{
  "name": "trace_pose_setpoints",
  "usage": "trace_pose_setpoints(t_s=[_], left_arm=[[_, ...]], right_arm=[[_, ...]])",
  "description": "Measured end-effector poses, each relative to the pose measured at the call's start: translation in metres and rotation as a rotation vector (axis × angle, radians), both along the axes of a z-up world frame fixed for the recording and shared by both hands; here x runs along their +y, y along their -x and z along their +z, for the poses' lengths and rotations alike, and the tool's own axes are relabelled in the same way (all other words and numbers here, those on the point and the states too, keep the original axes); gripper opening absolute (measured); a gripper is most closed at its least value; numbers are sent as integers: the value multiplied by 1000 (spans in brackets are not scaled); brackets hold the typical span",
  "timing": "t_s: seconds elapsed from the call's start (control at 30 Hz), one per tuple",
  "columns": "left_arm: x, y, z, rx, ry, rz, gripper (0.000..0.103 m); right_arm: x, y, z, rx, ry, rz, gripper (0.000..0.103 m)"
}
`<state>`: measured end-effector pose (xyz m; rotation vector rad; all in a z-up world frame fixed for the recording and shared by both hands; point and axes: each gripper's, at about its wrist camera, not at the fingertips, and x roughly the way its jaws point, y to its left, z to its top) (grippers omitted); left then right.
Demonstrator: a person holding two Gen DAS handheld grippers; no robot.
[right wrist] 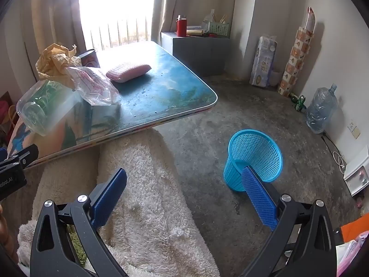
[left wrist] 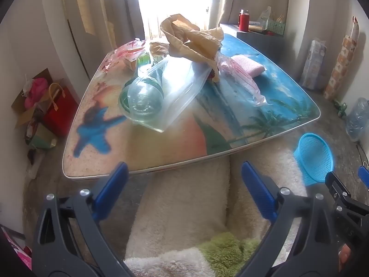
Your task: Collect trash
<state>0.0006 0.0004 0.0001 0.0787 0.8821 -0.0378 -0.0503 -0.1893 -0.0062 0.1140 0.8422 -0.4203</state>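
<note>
Both grippers are hanging wide apart, gripping nothing: the left gripper [left wrist: 184, 184] before the beach-print table [left wrist: 143, 145], the right gripper [right wrist: 184, 191] above a fleece blanket [right wrist: 147, 198]. Trash is lying at twelve o'clock: crumpled brown paper [left wrist: 191, 39], a clear plastic bag [left wrist: 166, 92]. Sitting at three o'clock is a blue mesh wastebasket [right wrist: 253, 159].

Bright daylight floods through a barred window [right wrist: 115, 13] at the upper left of the frame, flanked by beige curtains [right wrist: 175, 4]. The tabletop [right wrist: 166, 85] bears a beach print. Grey concrete floor [right wrist: 230, 115] fills the centre; a fluffy cream rug [right wrist: 147, 184] lies below. A dark cabinet [right wrist: 198, 50] stands against the pale back wall [right wrist: 242, 4].
</note>
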Motion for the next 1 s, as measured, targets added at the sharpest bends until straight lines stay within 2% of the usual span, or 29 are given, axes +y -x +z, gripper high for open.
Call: trace_pose_setpoints(t_s=[1.0], left_arm=[[0, -3, 4, -4, -4, 3, 94]], right_arm=[[-1, 0, 2, -4, -3, -1, 97]])
